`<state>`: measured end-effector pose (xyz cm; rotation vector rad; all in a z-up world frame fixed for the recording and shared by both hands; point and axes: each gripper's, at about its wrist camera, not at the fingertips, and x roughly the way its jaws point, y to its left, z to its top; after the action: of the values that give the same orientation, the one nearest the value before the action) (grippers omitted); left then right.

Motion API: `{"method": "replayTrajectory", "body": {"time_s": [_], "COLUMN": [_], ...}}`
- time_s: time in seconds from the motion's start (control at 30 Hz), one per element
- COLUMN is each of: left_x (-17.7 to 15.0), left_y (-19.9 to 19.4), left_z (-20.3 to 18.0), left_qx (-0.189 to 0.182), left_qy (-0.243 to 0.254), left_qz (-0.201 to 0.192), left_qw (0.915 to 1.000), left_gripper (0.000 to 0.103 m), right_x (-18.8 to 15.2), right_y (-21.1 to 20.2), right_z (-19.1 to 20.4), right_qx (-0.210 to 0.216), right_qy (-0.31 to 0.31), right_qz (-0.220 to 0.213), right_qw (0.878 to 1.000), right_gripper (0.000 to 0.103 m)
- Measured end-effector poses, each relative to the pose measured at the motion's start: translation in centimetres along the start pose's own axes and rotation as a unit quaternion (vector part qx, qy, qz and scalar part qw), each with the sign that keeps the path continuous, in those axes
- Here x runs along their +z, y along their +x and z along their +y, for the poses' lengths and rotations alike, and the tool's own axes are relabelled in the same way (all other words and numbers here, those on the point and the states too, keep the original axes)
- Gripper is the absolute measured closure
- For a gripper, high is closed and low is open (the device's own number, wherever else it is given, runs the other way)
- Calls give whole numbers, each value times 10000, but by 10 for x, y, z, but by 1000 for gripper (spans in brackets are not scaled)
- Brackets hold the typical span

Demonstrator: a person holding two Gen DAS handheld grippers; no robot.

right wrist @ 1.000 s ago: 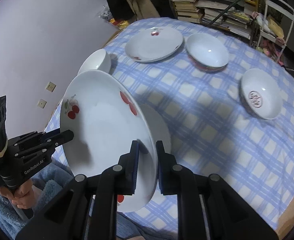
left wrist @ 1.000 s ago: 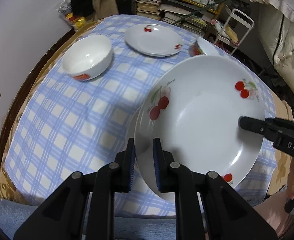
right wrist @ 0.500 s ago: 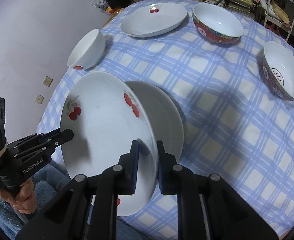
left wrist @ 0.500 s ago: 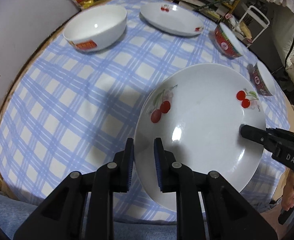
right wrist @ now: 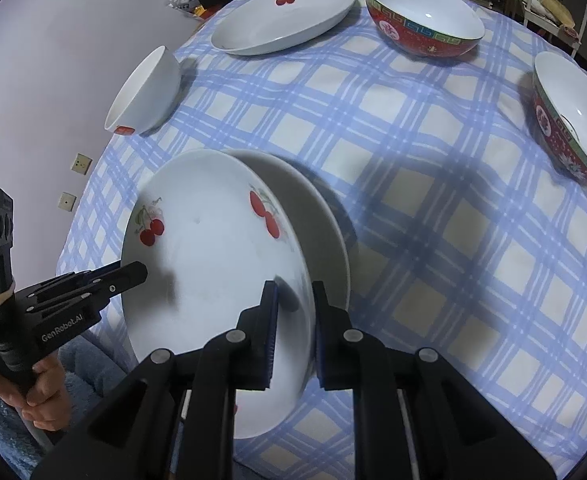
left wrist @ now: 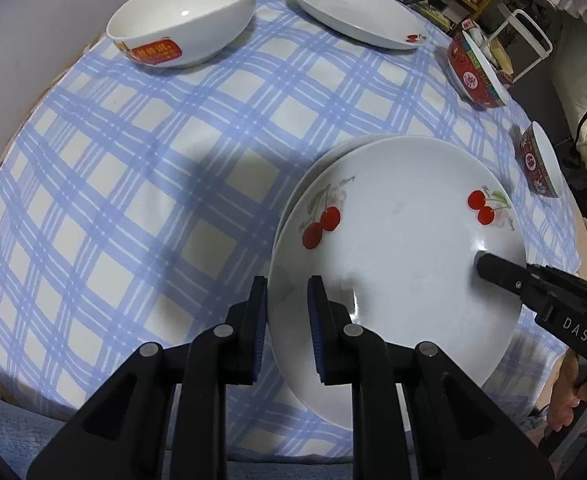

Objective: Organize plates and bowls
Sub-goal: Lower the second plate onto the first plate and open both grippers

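Observation:
A white plate with red cherries [left wrist: 397, 248] [right wrist: 213, 260] is held by its rim on two opposite sides, tilted slightly. My left gripper [left wrist: 287, 304] is shut on the near-left rim, and it shows at the left [right wrist: 137, 272] in the right wrist view. My right gripper [right wrist: 295, 292] is shut on the opposite rim; its tip [left wrist: 487, 266] lies over the plate's right edge. Just under the held plate lies a second white plate [right wrist: 321, 232] [left wrist: 313, 168], offset so that only a crescent of it shows. I cannot tell whether the two plates touch.
On the blue checked tablecloth [left wrist: 133, 200] stand a white bowl with a red label [left wrist: 185, 20] [right wrist: 145, 92], another cherry plate [left wrist: 357, 12] [right wrist: 285, 16] and two red-patterned bowls [right wrist: 421, 20] [right wrist: 573, 120]. Shelves and clutter lie beyond the far edge. Hands hold both gripper handles.
Both grippers have come down with the cherry plate. It was well above the table and now sits low over the second plate, which shows beneath it.

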<state>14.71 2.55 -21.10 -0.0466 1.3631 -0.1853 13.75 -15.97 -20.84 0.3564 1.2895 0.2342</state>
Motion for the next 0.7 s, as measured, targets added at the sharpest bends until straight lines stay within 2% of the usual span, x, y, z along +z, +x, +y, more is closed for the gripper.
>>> {"method": "replayTrajectory", "body": {"time_s": [0.23, 0.33, 0.7], "left_x": [1, 2, 5], "left_y": [7, 12, 14], "left_z": [-1, -1, -2], "left_qx": [8, 18, 134], "left_qy": [-38, -57, -50], "left_qz": [81, 112, 23], "left_qw": [10000, 9999, 9999], "left_gripper": [85, 85, 85], "right_x": [1, 2, 0], "right_y": [-2, -1, -1], "right_z": [11, 13, 19], "right_qx": [-385, -471, -1210], "right_qy": [-286, -369, -886], "right_qz": [-402, -431, -611], "right_qw": [9980, 9973, 9868], "right_gripper": [86, 86, 87]}}
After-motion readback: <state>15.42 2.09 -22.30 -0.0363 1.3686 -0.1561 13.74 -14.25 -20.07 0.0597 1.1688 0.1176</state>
